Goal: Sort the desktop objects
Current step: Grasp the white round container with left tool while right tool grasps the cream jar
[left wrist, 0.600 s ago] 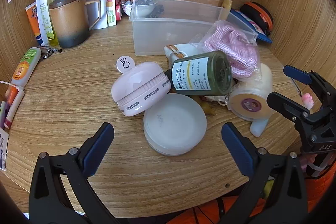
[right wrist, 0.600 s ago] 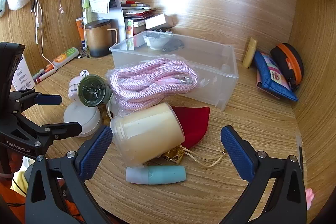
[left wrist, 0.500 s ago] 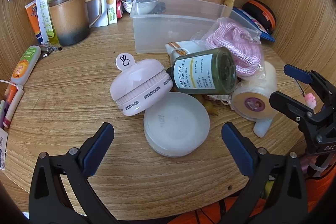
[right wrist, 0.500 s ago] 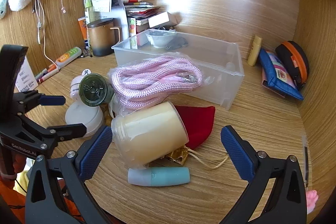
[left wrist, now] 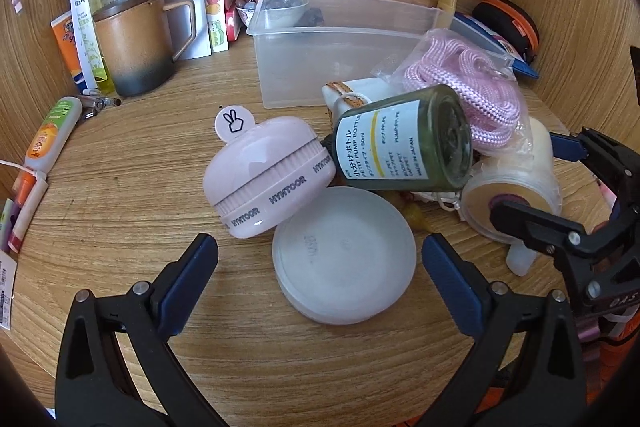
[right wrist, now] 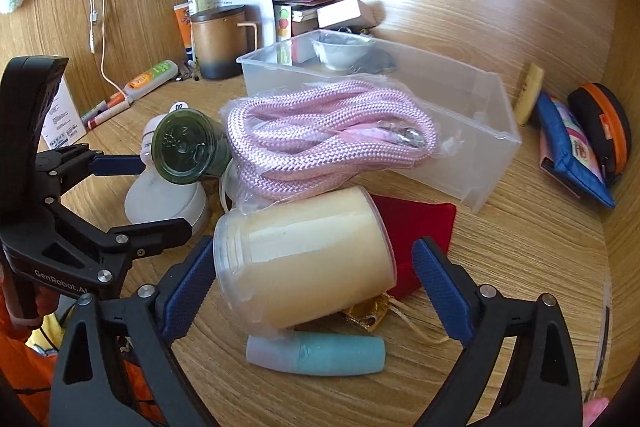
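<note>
You are holding both grippers wide with nothing between the pads: the left gripper [left wrist: 320, 259] is hovering over the frosted round lid [left wrist: 343, 254], the right gripper [right wrist: 312, 275] is straddling the cream jar [right wrist: 304, 259] lying on its side without touching it. The pile is sitting in front of the clear bin [right wrist: 460, 131], and it is leaning on itself. The green pump bottle [left wrist: 400, 143] is resting tilted against the pink brush [left wrist: 268, 175], and the bagged pink rope [right wrist: 320, 143] is lying partly on the jar. If you are closing on the jar, expect the rope to slide and the smooth jar to roll toward the teal tube [right wrist: 316, 353].
</note>
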### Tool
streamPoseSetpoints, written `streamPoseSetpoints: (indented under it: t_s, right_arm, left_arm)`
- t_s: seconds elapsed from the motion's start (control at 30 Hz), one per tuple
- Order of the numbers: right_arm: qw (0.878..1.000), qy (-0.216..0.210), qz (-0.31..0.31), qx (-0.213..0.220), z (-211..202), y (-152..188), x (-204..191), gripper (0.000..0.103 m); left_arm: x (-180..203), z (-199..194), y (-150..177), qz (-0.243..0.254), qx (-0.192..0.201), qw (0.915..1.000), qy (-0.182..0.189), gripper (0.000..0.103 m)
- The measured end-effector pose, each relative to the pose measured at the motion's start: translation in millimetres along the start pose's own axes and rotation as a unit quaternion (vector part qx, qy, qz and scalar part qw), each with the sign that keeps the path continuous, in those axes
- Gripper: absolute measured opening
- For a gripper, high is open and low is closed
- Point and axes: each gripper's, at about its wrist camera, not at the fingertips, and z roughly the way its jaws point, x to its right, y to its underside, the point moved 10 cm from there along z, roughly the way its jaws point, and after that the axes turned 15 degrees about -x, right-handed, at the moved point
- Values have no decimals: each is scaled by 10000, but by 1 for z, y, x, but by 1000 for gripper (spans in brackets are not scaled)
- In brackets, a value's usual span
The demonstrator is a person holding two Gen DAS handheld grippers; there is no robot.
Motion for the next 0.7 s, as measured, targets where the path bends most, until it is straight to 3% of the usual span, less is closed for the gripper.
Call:
streamPoseSetpoints:
  t_s: [0.1,0.33,0.4,0.57,0.7]
  right_arm:
    - [9997,-211,20,-130,8,0,0,73]
    - [9994,-322,31,-103,10,2,-3,71]
    - [9994,-346,45,-72,9,3,-3,71]
    - [9994,-348,51,-54,7,4,-4,70]
    - [9992,-389,99,-84,4,7,-4,69]
  left_arm:
    - [0,4,-1,-9,-23,10000,-25,103]
    - [-2,9,-2,-70,-27,9999,-145,97]
    - [-1,10,-1,-56,-54,9999,-122,87]
    - [0,10,0,-35,-2,9998,-215,82]
    - [2,7,0,12,47,9997,-219,65]
